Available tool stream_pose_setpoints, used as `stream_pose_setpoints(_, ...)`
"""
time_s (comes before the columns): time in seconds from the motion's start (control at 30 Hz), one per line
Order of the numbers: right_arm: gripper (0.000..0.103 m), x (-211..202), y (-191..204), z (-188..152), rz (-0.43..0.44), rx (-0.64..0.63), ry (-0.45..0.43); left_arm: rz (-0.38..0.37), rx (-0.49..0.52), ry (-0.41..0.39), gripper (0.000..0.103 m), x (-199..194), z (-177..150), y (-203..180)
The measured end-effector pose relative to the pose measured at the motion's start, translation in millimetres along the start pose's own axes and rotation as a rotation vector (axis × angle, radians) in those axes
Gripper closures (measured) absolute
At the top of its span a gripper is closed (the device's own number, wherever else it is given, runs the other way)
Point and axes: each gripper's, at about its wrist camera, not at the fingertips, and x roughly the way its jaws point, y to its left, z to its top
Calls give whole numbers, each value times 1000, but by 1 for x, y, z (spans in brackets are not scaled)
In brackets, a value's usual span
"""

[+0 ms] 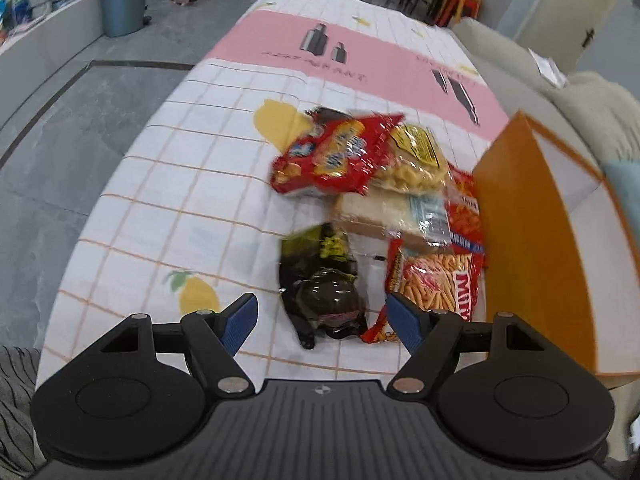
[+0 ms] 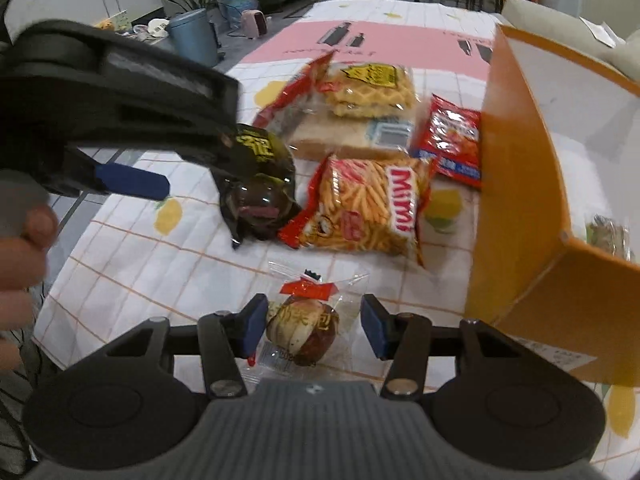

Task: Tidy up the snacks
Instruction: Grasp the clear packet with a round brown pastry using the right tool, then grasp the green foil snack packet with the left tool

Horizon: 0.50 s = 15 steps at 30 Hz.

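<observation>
The red chip bag (image 2: 370, 208) reads "Mimi" in white letters; the pink band of the tablecloth (image 1: 280, 46) carries dark print that looks like "RESTAURANT", seen upside down. The black pouch (image 1: 322, 286) bears yellow characters too blurred to read. A wrapped bun (image 2: 302, 330) has gold characters on its clear wrapper and a red label on top.

The left gripper (image 1: 322, 320) tilts down over the black pouch, fingers spread wide and released, nothing between them. The right gripper (image 2: 314, 326) also tilts down, its fingers on either side of the bun; the left pad touches the wrapper, the right stands clear.

Only the right view shows the bun, a hand (image 2: 24, 248) on the left gripper, and a packet inside the orange box (image 2: 516, 168) at right. Only the left view shows the red cookie bag (image 1: 336, 156) face up at the far end of the pile.
</observation>
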Motion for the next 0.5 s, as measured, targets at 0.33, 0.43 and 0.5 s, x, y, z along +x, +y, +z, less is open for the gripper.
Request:
stream_pose_setpoints(0.33, 52, 10, -7, 0, 21, 21, 24, 156, 32, 28, 17, 38, 12, -23)
stream_pose_setpoints(0.43, 52, 12, -6, 1, 24, 13, 19, 185, 7, 84, 15, 57, 15, -20)
stream_pose_setpoints(0.5, 52, 12, -7, 2, 31, 13, 17, 190, 9, 98, 14, 65, 15, -20)
